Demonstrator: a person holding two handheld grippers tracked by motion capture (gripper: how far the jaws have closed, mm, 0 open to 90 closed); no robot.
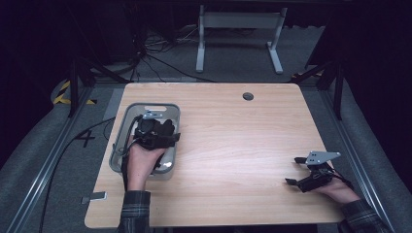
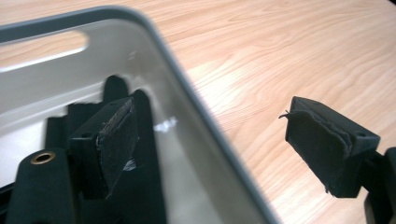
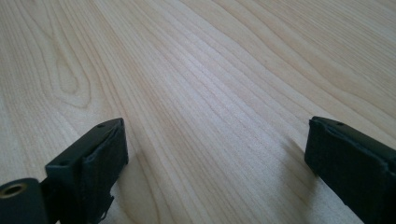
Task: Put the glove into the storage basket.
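A grey plastic bin point(image 1: 145, 108) stands at the left of the wooden table point(image 1: 233, 131). Above it hangs my left gripper point(image 1: 156, 125), held by a hand in a plaid sleeve. In the left gripper view this gripper point(image 2: 217, 140) is open and straddles the bin's right rim point(image 2: 187, 93), with one jaw inside the bin and the other over the table. No object sits between its pads. A black shape point(image 2: 114, 88) lies in the bin behind the inner jaw; I cannot tell what it is. My right gripper point(image 1: 294, 171) rests low at the front right, open point(image 3: 215, 154) over bare wood.
A round cable hole point(image 1: 248, 96) sits near the table's far edge. Beyond the table are a white desk frame point(image 1: 238, 22) and cables on the grey floor point(image 1: 160, 58). Dark stands flank both sides of the table.
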